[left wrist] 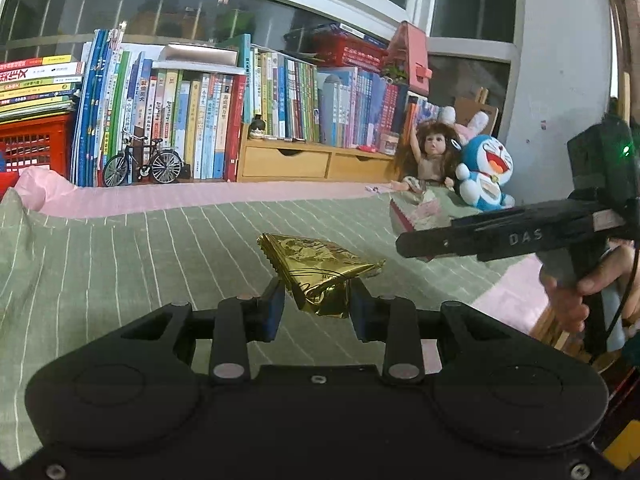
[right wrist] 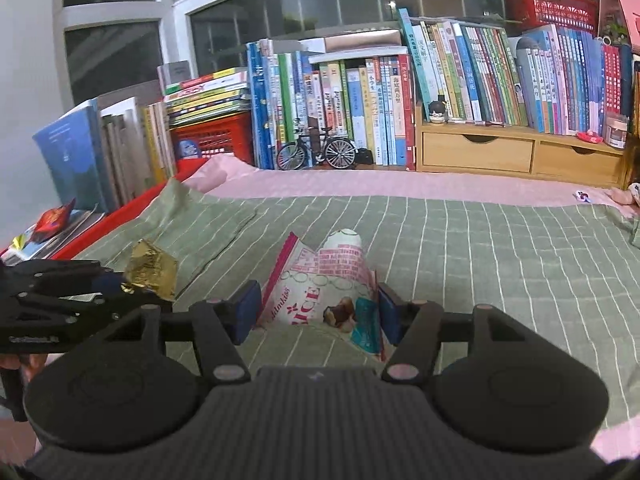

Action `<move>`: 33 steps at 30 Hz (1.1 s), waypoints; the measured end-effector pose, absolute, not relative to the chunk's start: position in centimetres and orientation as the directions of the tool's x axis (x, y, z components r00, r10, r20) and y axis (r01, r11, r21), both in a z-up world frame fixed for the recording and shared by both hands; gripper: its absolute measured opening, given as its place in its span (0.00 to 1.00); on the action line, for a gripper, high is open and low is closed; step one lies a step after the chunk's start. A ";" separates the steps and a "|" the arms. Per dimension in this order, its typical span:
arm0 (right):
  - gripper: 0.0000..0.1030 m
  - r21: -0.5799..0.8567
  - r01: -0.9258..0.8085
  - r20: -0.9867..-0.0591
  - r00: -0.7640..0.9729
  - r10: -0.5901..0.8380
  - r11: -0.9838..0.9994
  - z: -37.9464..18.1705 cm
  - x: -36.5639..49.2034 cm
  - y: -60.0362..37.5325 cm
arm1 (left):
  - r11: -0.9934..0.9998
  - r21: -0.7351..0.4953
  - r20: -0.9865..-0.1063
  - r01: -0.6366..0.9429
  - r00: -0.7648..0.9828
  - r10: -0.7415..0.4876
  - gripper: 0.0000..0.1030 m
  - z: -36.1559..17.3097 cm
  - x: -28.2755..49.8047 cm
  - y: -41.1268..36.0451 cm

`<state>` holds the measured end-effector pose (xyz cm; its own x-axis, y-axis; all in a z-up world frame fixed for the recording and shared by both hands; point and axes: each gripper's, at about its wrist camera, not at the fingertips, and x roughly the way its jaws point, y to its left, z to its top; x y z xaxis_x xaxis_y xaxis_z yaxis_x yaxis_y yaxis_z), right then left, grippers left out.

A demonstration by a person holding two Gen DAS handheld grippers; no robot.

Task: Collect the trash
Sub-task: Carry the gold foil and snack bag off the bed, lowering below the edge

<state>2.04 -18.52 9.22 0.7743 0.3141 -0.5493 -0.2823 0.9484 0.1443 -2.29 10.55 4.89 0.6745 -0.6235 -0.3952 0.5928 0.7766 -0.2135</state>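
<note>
gold wrapper (left wrist: 320,270): pinched low down between the pads of the left tool (left wrist: 316,308), held up off the striped green bedspread (left wrist: 140,248). Foil, crumpled, basically weightless by the look of it.

gold wrapper, handling: probably slippery and springy; a grip across a folded, doubled-up bit is judged safer than one on a single flap, which could slide out.

pink wrapper (right wrist: 328,284): sat between the pads of the right tool (right wrist: 318,312), standing up in a loose cone. The right-hand pad is against it; contact on the left-hand one can't be told for sure.

right tool: spread fairly wide, the width taken up by the puffed packet. Seen side-on from the left camera too (left wrist: 420,246).

pink wrapper, handling: thin printed film, soft, light, easily crushed, nothing fragile. Best taken around the bunched middle, not the torn top edge.

risk: either piece could flutter loose if swung fast.
</note>
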 end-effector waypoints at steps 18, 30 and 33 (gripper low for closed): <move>0.64 0.121 -0.359 -0.558 0.746 0.362 0.926 9.4 -8.6 -19.9 | 0.758 -0.226 -0.396 0.612 0.654 -0.645 0.32 2.8 -13.3 10.0; 0.64 0.130 -0.362 -0.634 0.686 0.358 0.923 5.4 -12.6 -19.2 | 0.735 -0.309 -0.470 0.604 0.574 -0.670 0.32 0.0 -17.9 9.9; 0.64 0.155 -0.371 -0.649 0.661 0.377 0.916 4.5 -13.3 -19.1 | 0.733 -0.323 -0.501 0.599 0.549 -0.669 0.32 -1.4 -18.2 9.7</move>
